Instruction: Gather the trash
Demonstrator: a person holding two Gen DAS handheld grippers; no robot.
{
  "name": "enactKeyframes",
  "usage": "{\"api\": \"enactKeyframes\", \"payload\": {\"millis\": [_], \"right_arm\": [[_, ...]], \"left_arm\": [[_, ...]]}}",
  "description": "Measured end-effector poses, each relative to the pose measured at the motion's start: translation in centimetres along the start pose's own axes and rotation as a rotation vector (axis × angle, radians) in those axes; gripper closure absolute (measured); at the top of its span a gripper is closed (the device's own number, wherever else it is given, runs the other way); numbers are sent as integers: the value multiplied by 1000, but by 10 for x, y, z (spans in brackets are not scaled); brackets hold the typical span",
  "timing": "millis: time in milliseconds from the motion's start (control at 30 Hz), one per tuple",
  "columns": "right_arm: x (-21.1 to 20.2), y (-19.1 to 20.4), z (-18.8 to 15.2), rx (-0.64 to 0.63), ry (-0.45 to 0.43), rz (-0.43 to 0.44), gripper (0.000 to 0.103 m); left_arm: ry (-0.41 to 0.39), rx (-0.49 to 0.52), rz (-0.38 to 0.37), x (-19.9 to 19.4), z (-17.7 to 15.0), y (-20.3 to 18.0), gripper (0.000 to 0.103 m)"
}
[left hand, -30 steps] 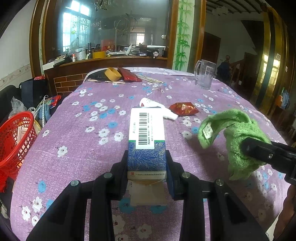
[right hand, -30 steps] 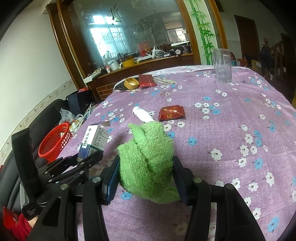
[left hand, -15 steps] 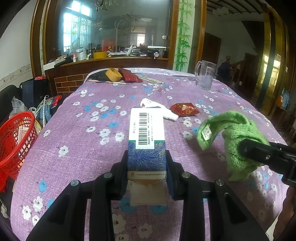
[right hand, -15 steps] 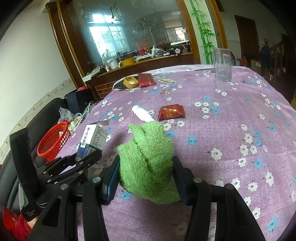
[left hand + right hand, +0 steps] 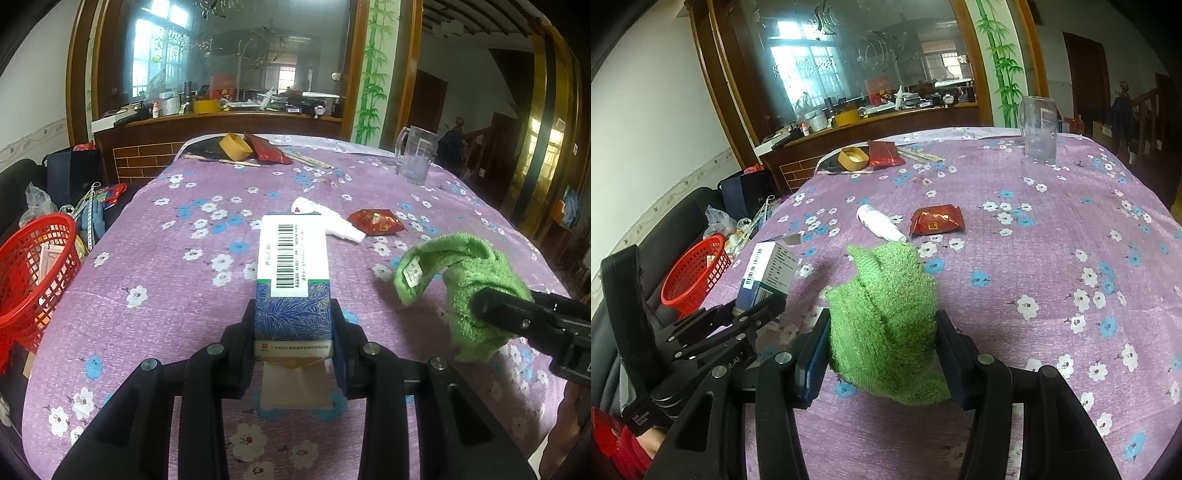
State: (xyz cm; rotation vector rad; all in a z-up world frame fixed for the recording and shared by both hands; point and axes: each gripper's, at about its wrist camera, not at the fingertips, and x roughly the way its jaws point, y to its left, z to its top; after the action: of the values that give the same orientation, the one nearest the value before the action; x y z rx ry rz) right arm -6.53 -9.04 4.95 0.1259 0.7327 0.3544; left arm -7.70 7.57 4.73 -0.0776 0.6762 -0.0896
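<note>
My left gripper (image 5: 294,332) is shut on a blue and white carton (image 5: 293,273) with a barcode, held above the purple flowered tablecloth (image 5: 166,280). The carton (image 5: 767,271) and left gripper (image 5: 753,314) also show in the right wrist view. My right gripper (image 5: 882,354) is shut on a green cloth (image 5: 886,314), which also shows in the left wrist view (image 5: 461,280). A white bottle (image 5: 879,223) and a red wrapper (image 5: 936,220) lie on the table ahead. A red basket (image 5: 33,273) stands off the table's left edge.
A clear glass mug (image 5: 1038,129) stands at the far right. A yellow tape roll (image 5: 852,158), a red packet (image 5: 884,153) and sticks lie at the far edge. Bags (image 5: 746,195) sit on a dark sofa to the left. A wooden counter stands behind.
The left gripper with the carton has lifted and drifted slightly; the basket looks a little lower in its view. The right gripper keeps its hold on the cloth.
</note>
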Motion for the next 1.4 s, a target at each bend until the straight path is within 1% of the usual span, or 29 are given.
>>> {"api": "enactKeyframes", "payload": {"millis": [100,233,333,533,667,933,1300,1400], "right_arm": [[1,4,-1,-22,-3,-29,45],[2,12,-2,-72,-24,-111,45],[1,16,-2,-91,-30,-129,45],[1,20,-1,-104,-27,-119,45],[2,23,0,-96,-15,-79,45],[4,32,1,-98,-1,-27,45],[7,50,7,-123,7,3,45],[11,57,10,-132,17,19,45]], "left_arm": [[-6,-5,4,-2,0,3,70],[-15,-8,7,-5,1,6,70],[-21,-9,8,-7,2,7,70],[-31,-18,10,-12,3,11,70],[-38,-25,18,-16,5,15,70],[-52,-47,39,-25,7,28,70],[-62,-69,53,-32,8,42,70],[-65,-79,68,-35,9,49,70]]}}
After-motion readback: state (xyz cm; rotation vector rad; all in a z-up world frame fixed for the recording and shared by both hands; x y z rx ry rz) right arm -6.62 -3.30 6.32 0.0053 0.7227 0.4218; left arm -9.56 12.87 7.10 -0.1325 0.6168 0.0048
